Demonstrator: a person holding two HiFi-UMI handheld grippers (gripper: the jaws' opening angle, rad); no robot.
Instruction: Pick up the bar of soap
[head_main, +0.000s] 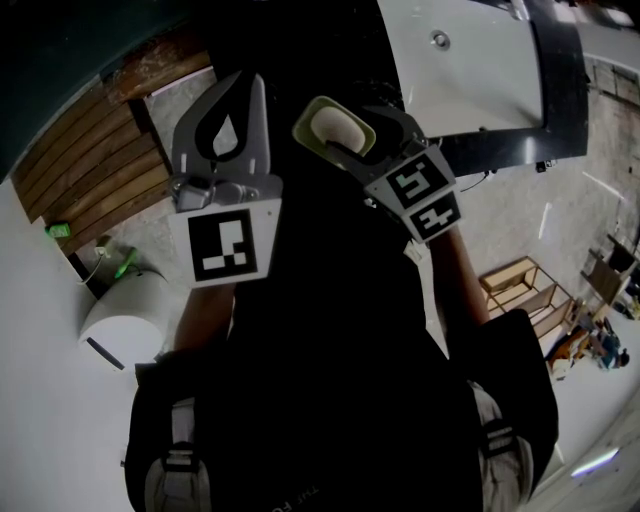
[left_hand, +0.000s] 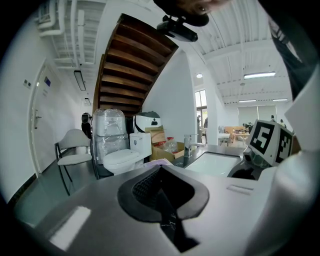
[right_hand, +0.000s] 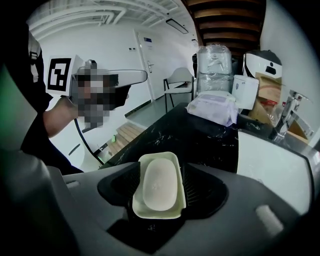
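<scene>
**Head view.** The left gripper (head_main: 243, 95), left of centre, has its jaws together with nothing between them. The right gripper (right_hand: 159, 169), just right of centre, has its jaws spread wide to either side of a pale dish (right_hand: 152, 214).

**Right gripper view.** The soap (right_hand: 160, 186), an off-white oval bar, lies in the dish at lower centre. The pads run close along the dish's two long sides. The dish's raised rim goes all round the bar and stands between it and both pads. Beyond the dish a black counter (right_hand: 200, 142) stretches toward the upper right. A wrapped white bundle (right_hand: 212, 109) lies on it at centre right. A white basin (right_hand: 275, 160) with a chrome tap (right_hand: 286, 117) fills the right edge.

**Left gripper view.** A toilet (left_hand: 122, 160) stands at centre left. A chair (left_hand: 72, 150) stands nearer the left edge. A wooden stair (left_hand: 130, 65) rises across the upper centre.
</scene>
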